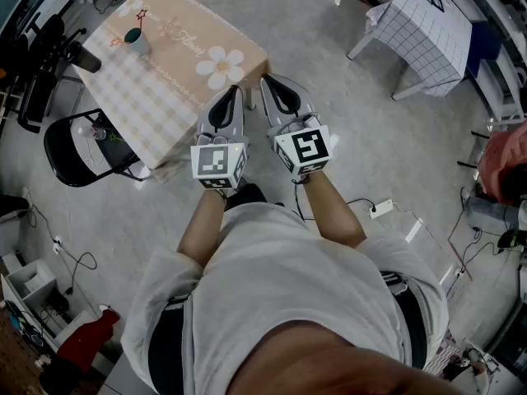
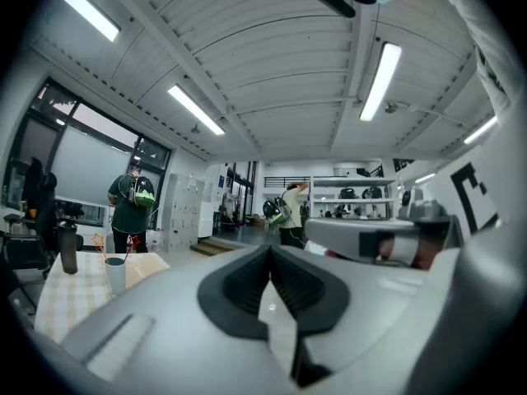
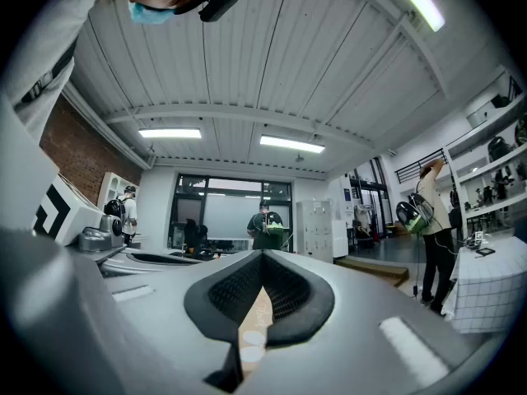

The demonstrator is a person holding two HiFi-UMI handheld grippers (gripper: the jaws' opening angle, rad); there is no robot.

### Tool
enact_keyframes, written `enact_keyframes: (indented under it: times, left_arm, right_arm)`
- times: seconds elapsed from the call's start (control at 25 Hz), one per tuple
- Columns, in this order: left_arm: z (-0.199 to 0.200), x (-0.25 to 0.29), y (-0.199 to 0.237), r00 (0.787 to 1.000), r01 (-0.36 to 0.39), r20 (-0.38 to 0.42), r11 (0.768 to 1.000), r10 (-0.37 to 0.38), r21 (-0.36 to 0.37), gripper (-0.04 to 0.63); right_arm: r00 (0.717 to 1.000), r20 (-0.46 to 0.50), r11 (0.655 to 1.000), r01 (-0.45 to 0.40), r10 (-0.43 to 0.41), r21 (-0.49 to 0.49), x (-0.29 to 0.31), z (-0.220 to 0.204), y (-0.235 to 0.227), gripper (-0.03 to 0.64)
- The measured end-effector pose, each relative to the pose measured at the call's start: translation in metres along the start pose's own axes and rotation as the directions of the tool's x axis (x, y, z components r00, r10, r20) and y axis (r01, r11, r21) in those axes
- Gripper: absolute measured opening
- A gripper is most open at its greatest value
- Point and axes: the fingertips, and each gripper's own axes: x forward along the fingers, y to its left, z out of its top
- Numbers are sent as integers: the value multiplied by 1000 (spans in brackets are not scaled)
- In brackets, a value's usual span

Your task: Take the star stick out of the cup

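cup (image 1: 137, 41) on table (image 1: 169, 97) | star stick (image 1: 142, 16) in cup | chair (image 1: 76, 151) beside table

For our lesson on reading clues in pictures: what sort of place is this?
Probably an indoor lab or workshop: shelving racks holding gear, cables trailing over the bare floor, and a cloth-covered table with a cup.

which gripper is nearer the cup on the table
Left. The left gripper is at the near edge of the table, the cup toward its far corner; the right gripper sits beside it, farther from the cup.
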Motion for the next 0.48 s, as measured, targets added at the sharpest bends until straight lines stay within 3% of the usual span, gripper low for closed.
enact_keyframes:
  times: [0.2, 0.48]
  left_arm:
    - [-3, 14, 43, 1000, -21, -4, 1000, 21, 20, 3]
    - [-14, 27, 115, 990, -127, -55, 992, 127, 6, 3]
  right_arm:
    - [999, -6, 999, -47, 47, 7, 54, -8, 12, 0]
    - [982, -93, 986, -163, 165, 30, 119, -34, 36, 0]
